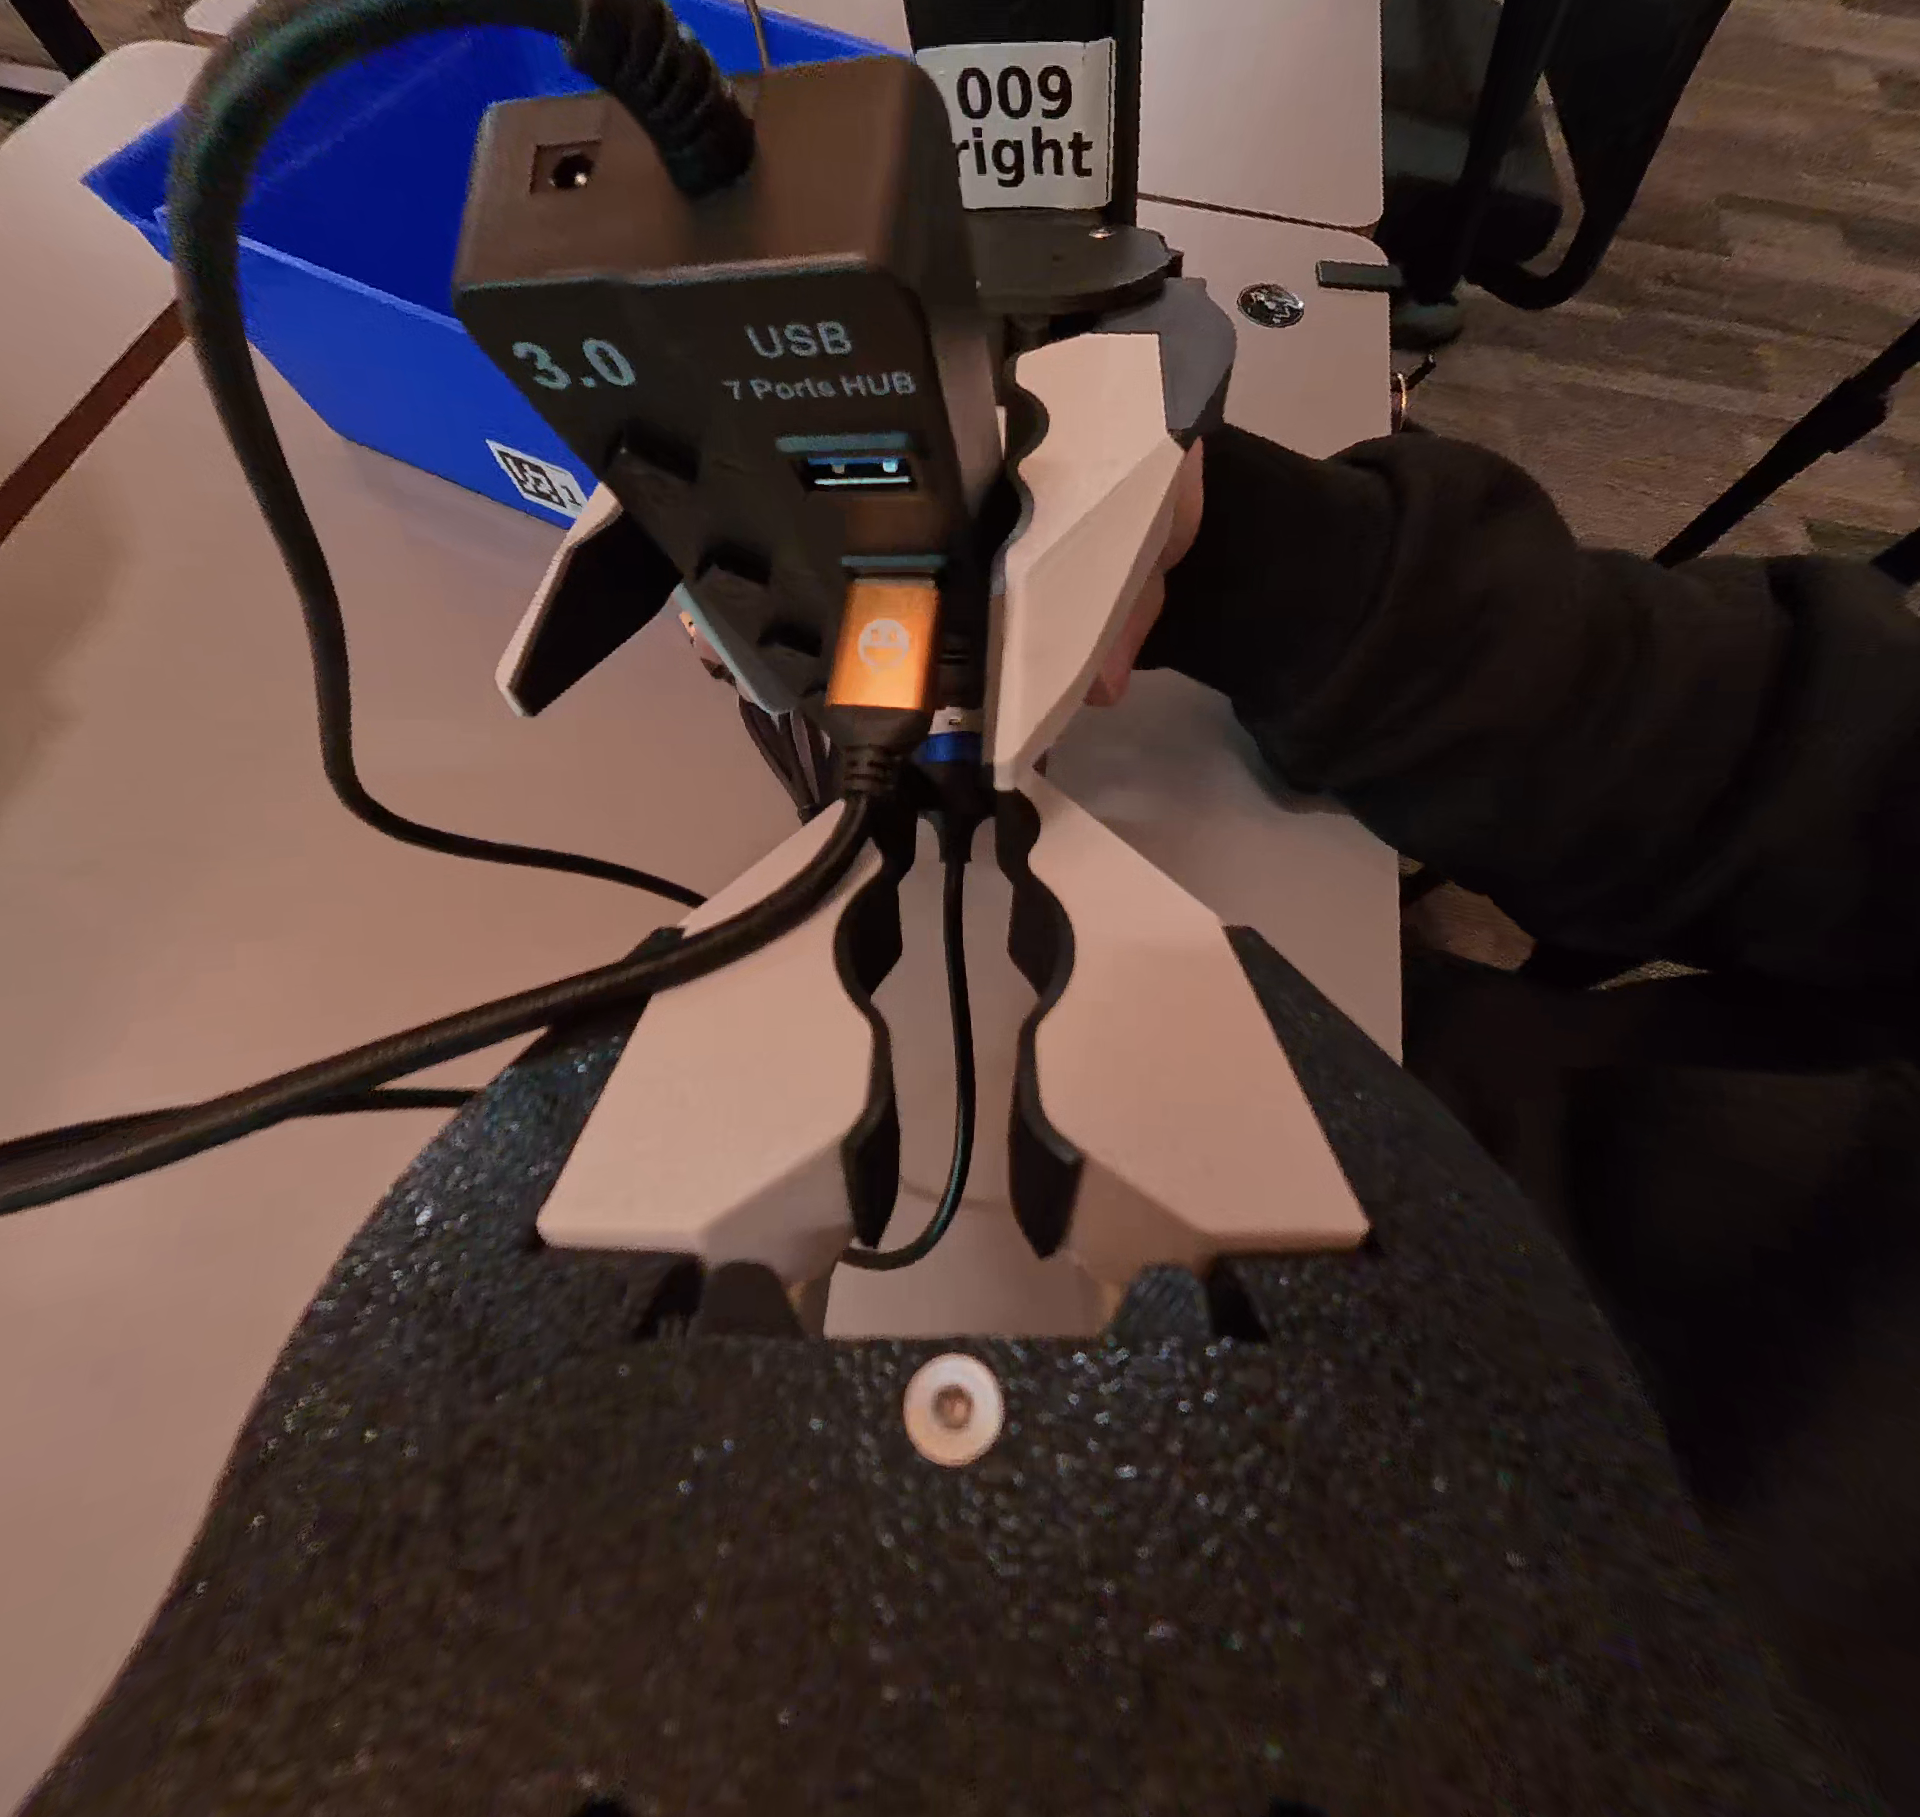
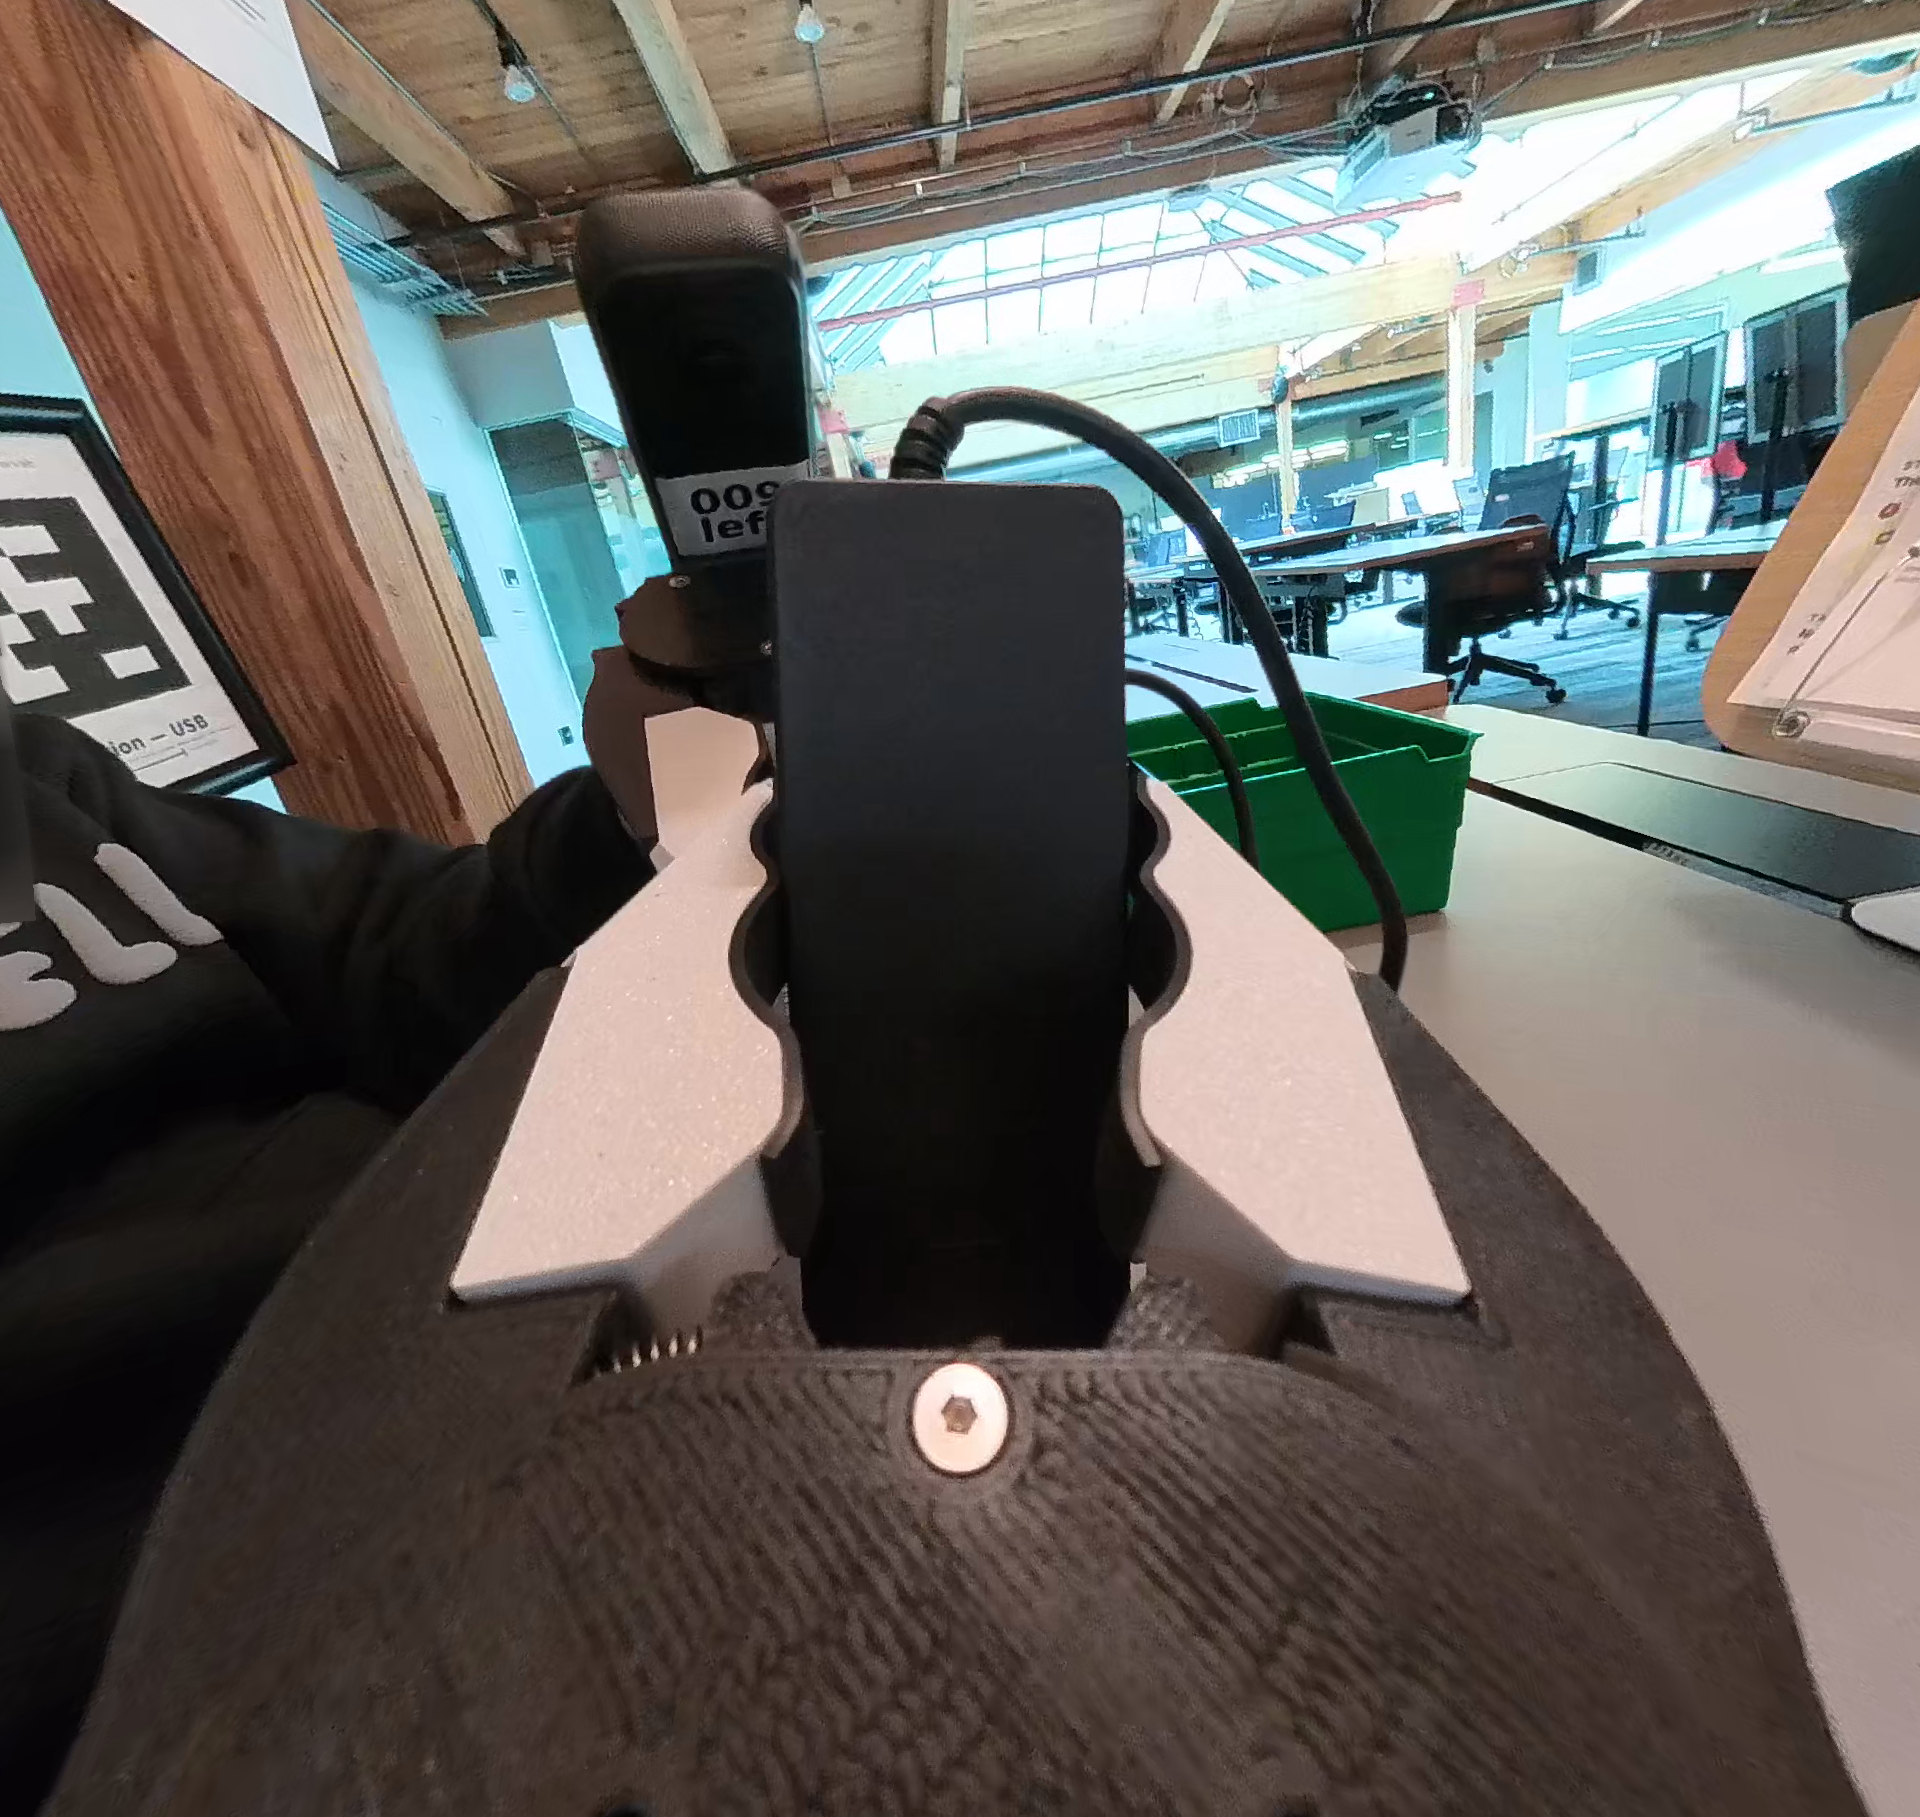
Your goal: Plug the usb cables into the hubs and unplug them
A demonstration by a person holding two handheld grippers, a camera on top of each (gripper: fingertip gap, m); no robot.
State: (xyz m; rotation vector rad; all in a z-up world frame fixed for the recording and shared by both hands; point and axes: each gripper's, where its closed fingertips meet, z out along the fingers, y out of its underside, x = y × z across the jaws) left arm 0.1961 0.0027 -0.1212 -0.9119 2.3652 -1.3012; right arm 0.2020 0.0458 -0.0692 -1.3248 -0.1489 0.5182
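Left gripper [image 1: 951,832], fingers narrow around a thin black cable [image 1: 958,988], sits just below the orange USB plug [image 1: 883,650] seated in the black hub [image 1: 727,365] (right gripper [image 2: 951,832] clamps it upright), plug axis toward left gripper.

The hub [image 2: 948,832] shows only its plain back in the right wrist view, ports hidden. In the left wrist view, its lower ports sit behind the orange plug [image 1: 885,647] and cables [image 1: 312,1071], which run off-frame.

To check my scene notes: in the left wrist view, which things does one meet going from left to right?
Blue plastic bin, flat black USB hub, person's black sleeve.
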